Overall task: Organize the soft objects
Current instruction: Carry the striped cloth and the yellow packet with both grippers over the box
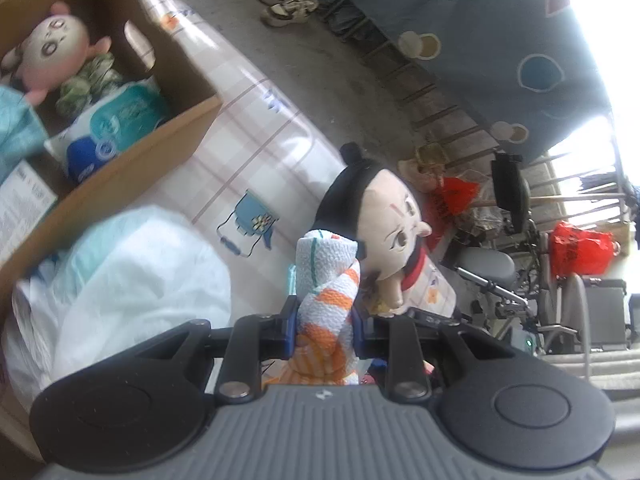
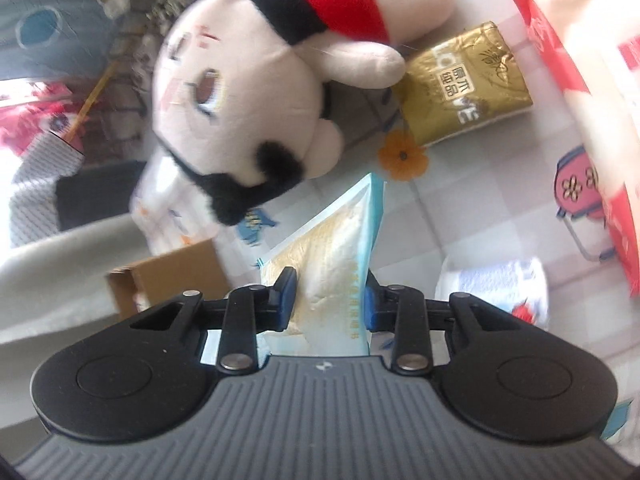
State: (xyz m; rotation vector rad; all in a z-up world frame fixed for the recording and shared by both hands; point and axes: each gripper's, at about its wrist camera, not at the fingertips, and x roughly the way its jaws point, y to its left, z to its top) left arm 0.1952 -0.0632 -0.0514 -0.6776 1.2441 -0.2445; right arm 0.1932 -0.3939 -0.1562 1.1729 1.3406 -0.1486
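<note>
In the left wrist view my left gripper (image 1: 325, 312) is shut on a rolled white towel (image 1: 326, 264) with orange and teal stripes, which stands up between the blue pads. Just behind it a black-haired plush doll (image 1: 384, 216) lies at the edge of the checked tablecloth (image 1: 256, 128). In the right wrist view my right gripper (image 2: 329, 296) is shut on a light blue and cream soft packet (image 2: 336, 248), held over the cloth. The same doll (image 2: 240, 92), with a red collar, lies just beyond the packet's tip.
An open cardboard box (image 1: 132, 160) at the left holds a pink plush doll (image 1: 56, 44) and a teal tissue pack (image 1: 116, 124). A white plastic bag (image 1: 132, 276) lies beside it. A gold packet (image 2: 464, 84) and a red-and-white pack (image 2: 592, 100) lie on the cloth.
</note>
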